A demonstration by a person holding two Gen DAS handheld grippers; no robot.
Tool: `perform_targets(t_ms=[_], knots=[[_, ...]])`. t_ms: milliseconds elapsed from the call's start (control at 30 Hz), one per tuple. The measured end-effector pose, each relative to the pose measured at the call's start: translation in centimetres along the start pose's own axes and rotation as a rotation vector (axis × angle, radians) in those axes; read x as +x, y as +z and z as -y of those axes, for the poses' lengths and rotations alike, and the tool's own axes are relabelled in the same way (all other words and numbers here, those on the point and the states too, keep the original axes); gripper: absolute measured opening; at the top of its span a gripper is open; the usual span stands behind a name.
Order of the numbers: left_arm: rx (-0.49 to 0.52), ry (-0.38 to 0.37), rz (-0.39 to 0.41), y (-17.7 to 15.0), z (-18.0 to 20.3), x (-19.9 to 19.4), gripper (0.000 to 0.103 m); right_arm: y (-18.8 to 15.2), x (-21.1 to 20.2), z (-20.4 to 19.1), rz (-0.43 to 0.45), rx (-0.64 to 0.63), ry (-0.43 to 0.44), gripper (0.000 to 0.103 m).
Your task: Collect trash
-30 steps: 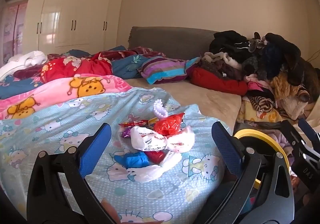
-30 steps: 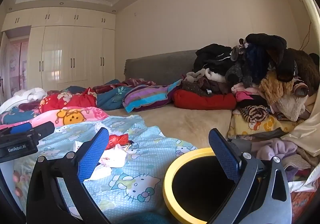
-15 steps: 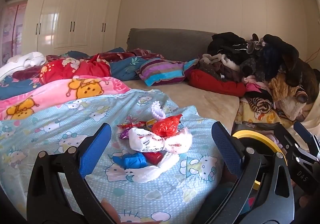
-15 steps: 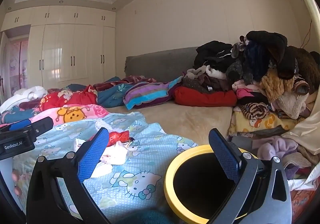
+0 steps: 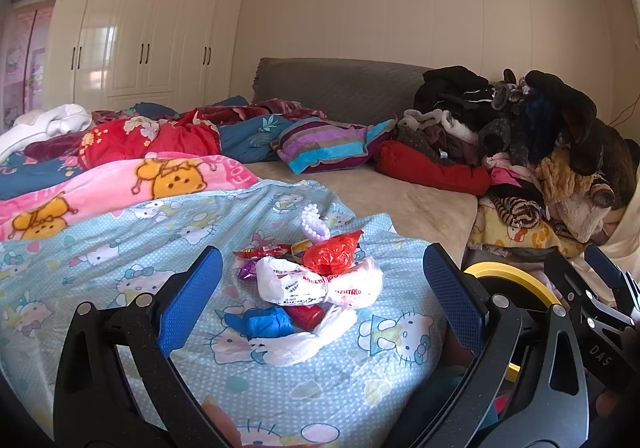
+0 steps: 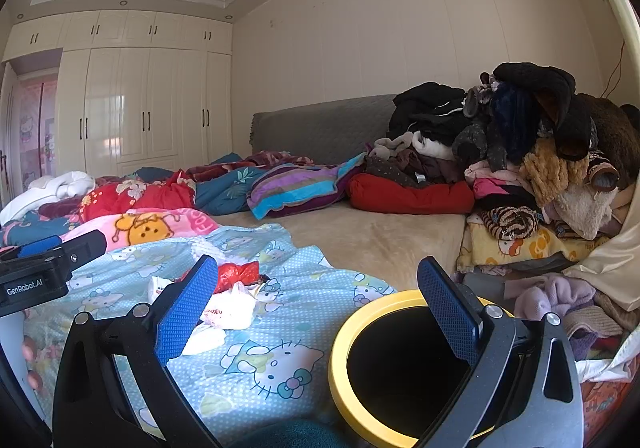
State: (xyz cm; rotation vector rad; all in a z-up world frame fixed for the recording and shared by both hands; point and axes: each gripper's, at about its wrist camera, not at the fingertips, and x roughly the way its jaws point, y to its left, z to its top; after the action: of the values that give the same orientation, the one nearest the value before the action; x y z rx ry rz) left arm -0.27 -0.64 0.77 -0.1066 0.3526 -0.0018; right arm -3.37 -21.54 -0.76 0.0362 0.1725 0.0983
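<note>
A pile of trash lies on the blue cartoon-cat bedsheet [image 5: 100, 248]: a white printed plastic bag [image 5: 316, 284], a red crumpled bag [image 5: 330, 254], a blue wrapper [image 5: 264, 322], small red wrappers and a white ruffled piece [image 5: 314, 226]. My left gripper [image 5: 320, 300] is open and empty, just short of the pile. A yellow-rimmed black bin [image 6: 400, 360] stands at the bed's edge; its rim also shows in the left wrist view [image 5: 512, 284]. My right gripper [image 6: 320, 312] is open and empty over the bin's near rim. The pile shows in the right wrist view [image 6: 232, 300].
Bright blankets [image 5: 132, 176] and a striped pillow [image 5: 328, 144] lie further up the bed. A heap of clothes [image 6: 520, 152] rises on the right. White wardrobes [image 6: 140, 108] stand behind. Loose clothes [image 6: 560, 300] lie beside the bin.
Both grippers have drifted slightly; the views tilt up a little. The trash pile and the bin have not moved. Both grippers stay open.
</note>
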Motion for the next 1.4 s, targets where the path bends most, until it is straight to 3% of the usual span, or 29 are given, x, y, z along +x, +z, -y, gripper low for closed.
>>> perform_targets(t_ms=[1133, 1400], knots=[[0.002, -0.013, -0.002, 0.6, 1.0, -1.0, 0.092, -0.2, 0.3, -0.3, -0.013, -0.002, 0.002, 0.097], [-0.038, -0.010, -0.006, 0.0, -0.7, -0.1, 0.092, -0.4, 0.9, -0.5, -0.023, -0.019, 0.018, 0.097]])
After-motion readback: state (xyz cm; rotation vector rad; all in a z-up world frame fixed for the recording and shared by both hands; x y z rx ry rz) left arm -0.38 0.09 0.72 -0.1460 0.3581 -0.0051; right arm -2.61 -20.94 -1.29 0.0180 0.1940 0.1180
